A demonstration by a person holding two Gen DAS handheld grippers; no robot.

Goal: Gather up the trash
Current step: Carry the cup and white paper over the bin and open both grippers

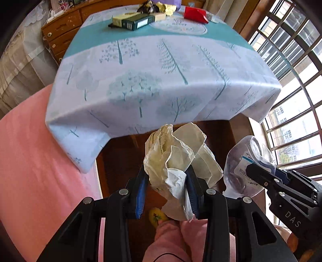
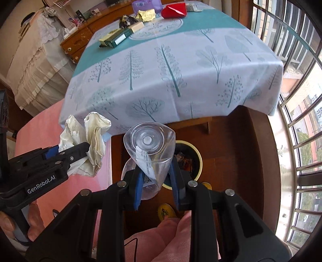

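Above the bin [image 2: 198, 161], a crushed plastic bottle [image 2: 150, 149] is clamped by the right gripper [image 2: 155, 181]; crumpled paper [image 1: 175, 159] is pinched by the left gripper [image 1: 167, 189]. Wrappers [image 1: 165, 7] are left at the table's far edge [image 1: 140, 32].

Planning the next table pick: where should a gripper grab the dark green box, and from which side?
Grip the dark green box across its narrow width, near mid-length, coming down from above. It lies flat on the tablecloth with long parallel sides. A cream box lies against one long side, so a finger may need to wedge between them; if not, take it by its white-labelled end, which looks free.
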